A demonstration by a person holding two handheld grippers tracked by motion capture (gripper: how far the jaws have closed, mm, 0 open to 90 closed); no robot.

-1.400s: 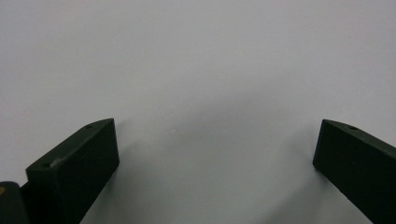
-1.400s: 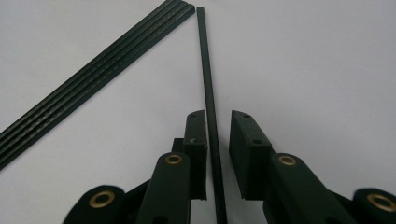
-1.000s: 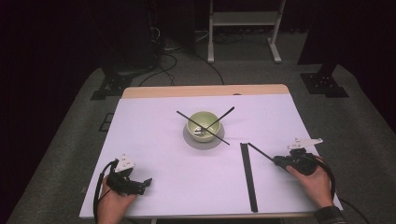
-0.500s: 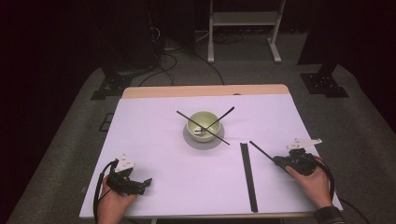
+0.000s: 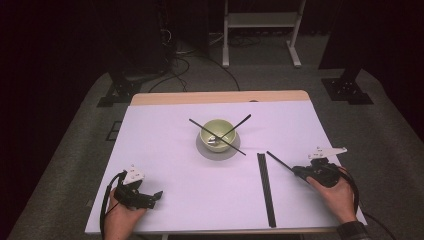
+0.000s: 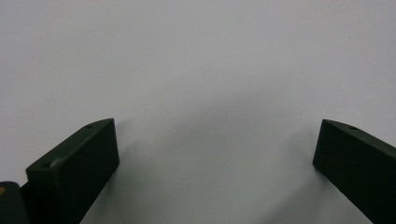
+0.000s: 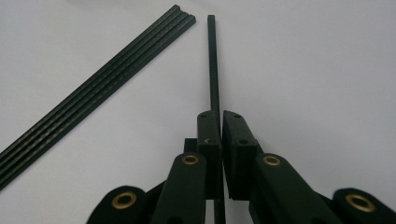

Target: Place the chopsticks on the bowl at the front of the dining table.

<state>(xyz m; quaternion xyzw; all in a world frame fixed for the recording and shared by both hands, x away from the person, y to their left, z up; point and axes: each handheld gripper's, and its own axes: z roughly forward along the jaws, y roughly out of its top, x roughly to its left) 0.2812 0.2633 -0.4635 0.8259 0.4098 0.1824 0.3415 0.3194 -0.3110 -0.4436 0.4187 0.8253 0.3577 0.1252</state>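
Observation:
A pale green bowl [image 5: 220, 131] stands on a grey round mat [image 5: 216, 152] in the middle of the white table cover [image 5: 165, 150]. Two black chopsticks [image 5: 202, 127] lie crossed over its rim. A bundle of black chopsticks [image 5: 266, 190] [image 7: 93, 88] lies right of centre. My right gripper [image 5: 296, 171] [image 7: 220, 116] rests low at the right, shut on a single black chopstick [image 5: 280, 161] [image 7: 212, 60] that points up-left, its far tip just right of the bundle's far end. At the lower left my left gripper [image 5: 159, 195] [image 6: 215, 130] stands open over bare cover, nothing between its jaws.
The table's wooden back edge [image 5: 220, 97] borders grey carpet. A white stand [image 5: 260, 30], black equipment bases [image 5: 347, 90] and cables [image 5: 170, 65] sit on the floor behind. Something small and pale lies inside the bowl.
The held chopstick's far tip has swung slightly to the right, away from the bundle's end. Both hands stay where they were.

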